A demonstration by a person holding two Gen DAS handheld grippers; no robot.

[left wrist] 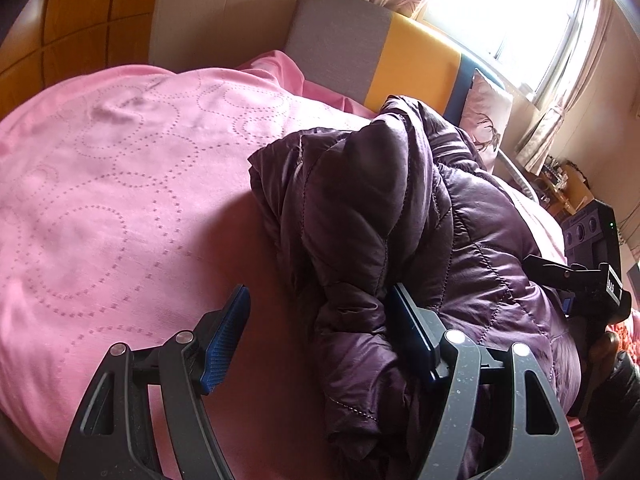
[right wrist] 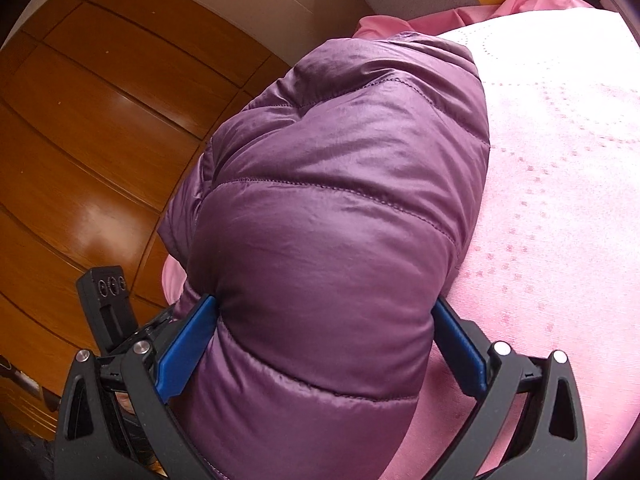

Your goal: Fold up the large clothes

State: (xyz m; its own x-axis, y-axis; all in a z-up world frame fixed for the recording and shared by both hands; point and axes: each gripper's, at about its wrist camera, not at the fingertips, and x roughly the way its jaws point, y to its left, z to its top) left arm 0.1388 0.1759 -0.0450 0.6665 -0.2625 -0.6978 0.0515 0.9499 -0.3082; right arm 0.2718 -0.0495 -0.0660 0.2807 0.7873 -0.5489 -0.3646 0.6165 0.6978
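Two claws: left claw (left wrist: 320, 336) gapes wide, right claw (right wrist: 324, 344) clamps the purple jacket (right wrist: 332, 200).

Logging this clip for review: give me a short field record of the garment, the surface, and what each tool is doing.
garment: purple quilted jacket, bunched in a heap
surface: pink bedspread with dotted circle pattern
left tool: open; one pad against the jacket's edge, the other over bare bedspread
right tool: both pads pressing on a puffy fold of the jacket
background: grey and yellow headboard, window with curtains, wooden floor
fold state: not yet flat or folded
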